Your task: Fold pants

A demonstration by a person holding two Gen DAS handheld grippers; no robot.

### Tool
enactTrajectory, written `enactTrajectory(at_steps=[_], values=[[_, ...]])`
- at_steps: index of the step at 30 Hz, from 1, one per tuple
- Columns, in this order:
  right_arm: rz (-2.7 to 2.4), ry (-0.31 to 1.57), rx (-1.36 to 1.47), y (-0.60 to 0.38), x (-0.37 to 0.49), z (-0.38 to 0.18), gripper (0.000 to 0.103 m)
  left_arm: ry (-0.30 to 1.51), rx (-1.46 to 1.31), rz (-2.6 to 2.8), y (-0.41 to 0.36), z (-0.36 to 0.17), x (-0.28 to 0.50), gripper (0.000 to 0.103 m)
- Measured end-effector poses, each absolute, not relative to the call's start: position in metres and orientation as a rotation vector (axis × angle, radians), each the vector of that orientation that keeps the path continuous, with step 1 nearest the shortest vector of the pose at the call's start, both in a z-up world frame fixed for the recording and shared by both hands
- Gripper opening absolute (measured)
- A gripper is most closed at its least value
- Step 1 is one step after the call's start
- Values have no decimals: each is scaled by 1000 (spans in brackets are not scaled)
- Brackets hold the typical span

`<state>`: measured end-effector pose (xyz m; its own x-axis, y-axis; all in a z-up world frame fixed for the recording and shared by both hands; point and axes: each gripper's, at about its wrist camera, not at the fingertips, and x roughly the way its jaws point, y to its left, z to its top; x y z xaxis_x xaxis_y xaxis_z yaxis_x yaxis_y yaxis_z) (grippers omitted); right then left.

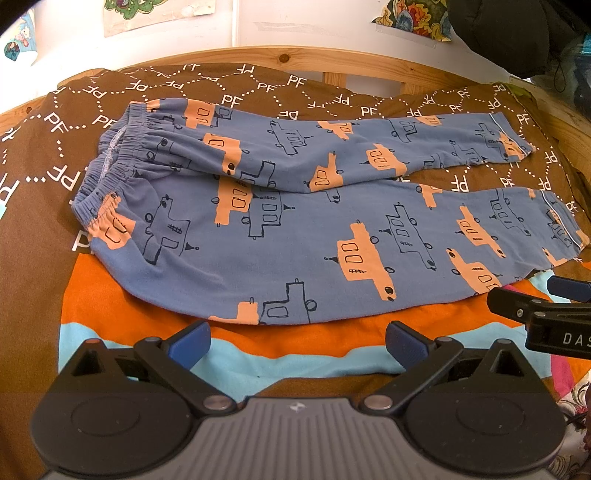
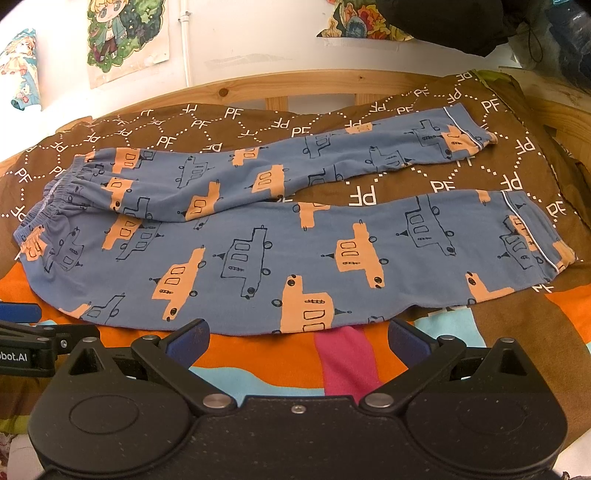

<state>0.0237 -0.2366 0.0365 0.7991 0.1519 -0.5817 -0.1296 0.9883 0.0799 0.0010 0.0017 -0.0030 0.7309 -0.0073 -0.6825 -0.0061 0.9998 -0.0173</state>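
Blue pants (image 1: 295, 229) printed with orange and outlined boats lie spread flat on the bed, waistband (image 1: 107, 173) at the left, both legs running right and apart at the cuffs. They also show in the right wrist view (image 2: 295, 251). My left gripper (image 1: 297, 343) is open and empty, just in front of the near leg's lower edge. My right gripper (image 2: 297, 341) is open and empty, in front of the same edge further right. The right gripper's fingers (image 1: 517, 306) show at the right edge of the left wrist view.
A brown cover with white "PF" print (image 1: 258, 88) lies under the pants, with an orange, light blue and pink blanket (image 2: 288, 362) in front. A wooden bed frame (image 1: 332, 59) and a white wall with posters (image 2: 125, 37) stand behind. Dark things (image 1: 517, 33) hang at the upper right.
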Motion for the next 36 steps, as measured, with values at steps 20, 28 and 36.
enactTrajectory(at_steps=[20,28,36], values=[[136,428,213,-267,19,59,103,642,-8,80,31,36,39,103],[223,242,50,-276,30,101,102,514,213,102,67,128,103,103],[502,391,-286,-266,133,137,102,718,397,129,83,150,185,103]])
